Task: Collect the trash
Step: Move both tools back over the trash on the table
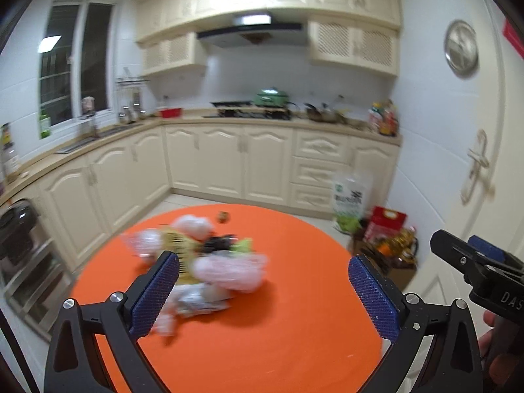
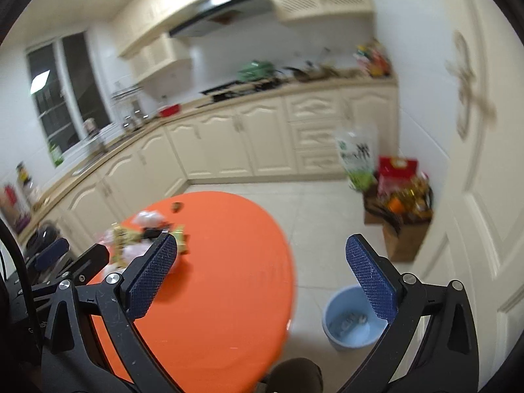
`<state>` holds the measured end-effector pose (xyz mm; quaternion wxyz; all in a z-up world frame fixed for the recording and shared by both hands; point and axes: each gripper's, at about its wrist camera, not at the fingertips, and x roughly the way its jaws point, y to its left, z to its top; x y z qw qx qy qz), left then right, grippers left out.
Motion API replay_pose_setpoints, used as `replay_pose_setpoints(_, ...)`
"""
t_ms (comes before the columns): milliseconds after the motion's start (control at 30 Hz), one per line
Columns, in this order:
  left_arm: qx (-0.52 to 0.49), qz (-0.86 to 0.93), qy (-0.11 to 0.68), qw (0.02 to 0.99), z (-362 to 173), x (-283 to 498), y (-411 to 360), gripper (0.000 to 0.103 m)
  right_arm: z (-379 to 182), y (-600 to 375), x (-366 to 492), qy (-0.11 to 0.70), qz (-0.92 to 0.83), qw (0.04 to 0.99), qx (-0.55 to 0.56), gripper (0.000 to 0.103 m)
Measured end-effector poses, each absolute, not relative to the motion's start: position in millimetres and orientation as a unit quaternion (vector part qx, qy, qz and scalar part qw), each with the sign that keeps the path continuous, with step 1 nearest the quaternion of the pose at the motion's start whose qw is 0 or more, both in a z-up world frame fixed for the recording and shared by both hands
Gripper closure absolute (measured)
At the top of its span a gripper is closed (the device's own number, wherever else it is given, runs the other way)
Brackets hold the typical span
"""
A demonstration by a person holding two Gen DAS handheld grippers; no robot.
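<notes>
A round orange table (image 1: 278, 327) bears a blurred heap of crumpled wrappers (image 1: 203, 262) and one small scrap (image 1: 223, 217)

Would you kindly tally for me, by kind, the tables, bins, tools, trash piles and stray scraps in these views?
Orange table: 1
Blue bin: 1
Tools: 2, left tool and right tool, both open and empty
Trash pile: 1, pieces too blurred to count
Stray brown scrap: 1
Total: 6

The pile of trash (image 1: 203, 255) on the orange table (image 1: 278, 327) is too blurry to tell what each piece is. The left gripper's finger (image 1: 155, 294) covers part of it. The table's near edge is cut off. Something lies in the blue bucket (image 2: 352, 322), too fuzzy to name
</notes>
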<state>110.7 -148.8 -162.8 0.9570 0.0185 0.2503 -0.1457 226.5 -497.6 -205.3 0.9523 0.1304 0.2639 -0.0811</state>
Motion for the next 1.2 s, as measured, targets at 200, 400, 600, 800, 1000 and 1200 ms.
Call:
replay_pose_setpoints(200,-0.005,-0.088,0.227,0.97,-161,42,-105,0.001,-181,-421,230,0.241,-0.03,0.966,0.088,0.0)
replay_pose_setpoints(400,-0.017,-0.042,0.206,0.978,-154,-15,-91,0.001,-167,-365,230,0.224,0.004,0.973,0.055,0.0)
replay_pose_setpoints(600,-0.025,-0.015,0.195,0.98,-155,-55,-94,0.001,-162,-343,221,0.212,0.021,0.976,0.05,0.0)
replay_pose_setpoints(800,-0.034,-0.005,0.189,0.981,-158,-94,-95,0.001,-158,-336,217,0.209,0.03,0.976,0.046,0.0)
replay_pose_setpoints(1000,-0.041,0.003,0.202,0.978,-161,-103,-88,0.001,-163,-347,222,0.224,0.012,0.974,0.045,0.0)
replay_pose_setpoints(1200,-0.046,0.002,0.238,0.97,-149,-60,-80,0.001,-182,-362,238,0.257,0.007,0.965,0.05,0.0)
